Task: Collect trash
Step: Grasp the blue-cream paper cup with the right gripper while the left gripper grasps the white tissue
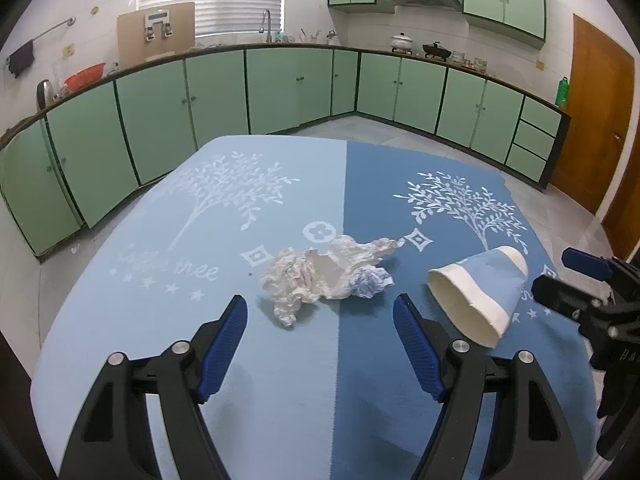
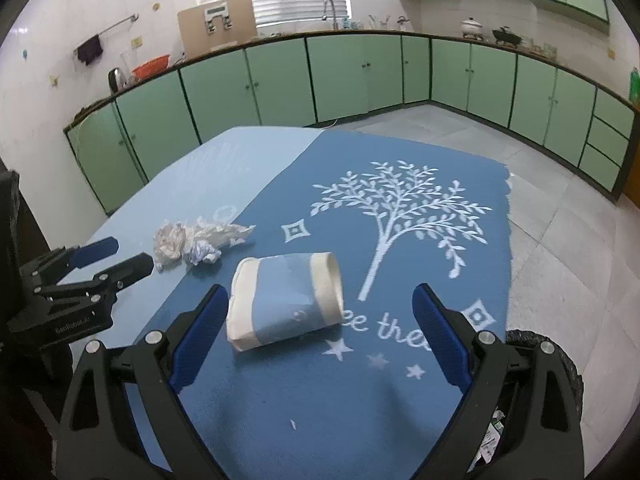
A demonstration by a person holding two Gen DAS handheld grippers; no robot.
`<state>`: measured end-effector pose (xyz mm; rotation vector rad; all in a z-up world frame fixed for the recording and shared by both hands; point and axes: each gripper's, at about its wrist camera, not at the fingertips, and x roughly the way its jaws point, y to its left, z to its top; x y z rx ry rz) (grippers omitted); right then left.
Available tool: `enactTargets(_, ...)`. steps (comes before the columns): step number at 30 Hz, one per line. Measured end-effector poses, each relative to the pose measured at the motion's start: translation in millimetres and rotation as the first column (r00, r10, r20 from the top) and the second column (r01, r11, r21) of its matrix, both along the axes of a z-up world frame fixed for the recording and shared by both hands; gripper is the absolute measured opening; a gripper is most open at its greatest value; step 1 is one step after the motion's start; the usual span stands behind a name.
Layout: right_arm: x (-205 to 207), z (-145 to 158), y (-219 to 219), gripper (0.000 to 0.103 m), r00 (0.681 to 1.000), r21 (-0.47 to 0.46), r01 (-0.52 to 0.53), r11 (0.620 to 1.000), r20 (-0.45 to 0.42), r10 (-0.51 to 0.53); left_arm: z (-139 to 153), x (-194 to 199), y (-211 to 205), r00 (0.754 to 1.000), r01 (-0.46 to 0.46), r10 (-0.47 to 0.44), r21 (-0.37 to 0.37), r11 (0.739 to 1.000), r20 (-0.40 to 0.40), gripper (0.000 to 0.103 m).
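Observation:
A heap of crumpled white tissue (image 1: 320, 272) lies in the middle of the blue tablecloth (image 1: 280, 400), with a small bluish paper ball (image 1: 370, 282) against its right side. My left gripper (image 1: 320, 312) hovers just short of the heap, open and empty. A blue and white paper cup (image 1: 476, 288) lies on its side to the right. In the right wrist view the cup (image 2: 284, 300) rests between the spread fingers of my right gripper (image 2: 320, 300), nearer the left finger (image 2: 200, 332), with no pad pressing on it. The tissue heap (image 2: 188, 240) sits beyond, to the left.
A black-lined trash bin (image 2: 560, 364) stands beside the table at the lower right of the right wrist view. Green kitchen cabinets (image 1: 280, 88) run around the room behind the table. The table's far edge (image 2: 400, 140) drops to a tiled floor.

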<state>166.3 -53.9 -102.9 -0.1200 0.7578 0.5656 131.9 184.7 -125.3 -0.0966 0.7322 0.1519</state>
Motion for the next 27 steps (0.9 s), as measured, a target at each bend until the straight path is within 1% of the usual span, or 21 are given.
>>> enactTargets(4, 3.5, -8.9, 13.2, 0.091, 0.999, -0.021, -0.027, 0.999, -0.017, 0.027, -2.6, 0.2, 5.5, 1.0, -0.012, 0.011, -0.005, 1.0, -0.005, 0.074)
enactTargets(7, 8.1, -18.8, 24.4, 0.091, 0.998, -0.054, -0.044, 0.998, -0.038, 0.042, -4.8, 0.3, 11.1, 1.0, -0.023, 0.023, -0.008, 1.0, -0.009, 0.074)
enactTargets(11, 12.5, -28.0, 32.9, 0.091, 0.997, -0.086, -0.046, 0.995, -0.058, 0.042, -7.2, 1.5, 17.8, 0.999, -0.035, 0.035, -0.022, 0.999, -0.012, 0.074)
enactTargets(19, 20.0, -39.5, 39.3, 0.09, 0.995, -0.107, -0.059, 0.993, -0.091, 0.049, -10.7, 7.3, 16.8, 1.0, -0.024, 0.023, -0.028, 0.999, -0.02, 0.074)
enactTargets(20, 20.4, -40.1, 39.9, 0.089, 0.994, -0.107, -0.062, 0.992, -0.094, 0.052, -11.1, 8.1, 16.4, 1.0, -0.023, 0.023, -0.029, 0.999, -0.021, 0.074)
enactTargets(21, 20.9, -41.0, 40.6, 0.08, 0.993, -0.106, -0.07, 0.992, -0.1, 0.06, -11.4, 9.0, 16.0, 1.0, -0.023, 0.022, -0.029, 0.999, -0.021, 0.074)
enactTargets(22, 21.9, -42.1, 41.5, 0.076, 0.992, -0.106, -0.078, 0.991, -0.11, 0.066, -11.7, 10.0, 16.2, 1.0, -0.022, 0.021, -0.031, 0.999, -0.022, 0.074)
enactTargets(27, 23.3, -40.4, 38.5, 0.074, 0.991, -0.089, -0.077, 0.993, -0.116, 0.066, -12.3, 16.1, 16.4, 0.999, -0.022, 0.021, -0.031, 0.999, -0.026, 0.074)
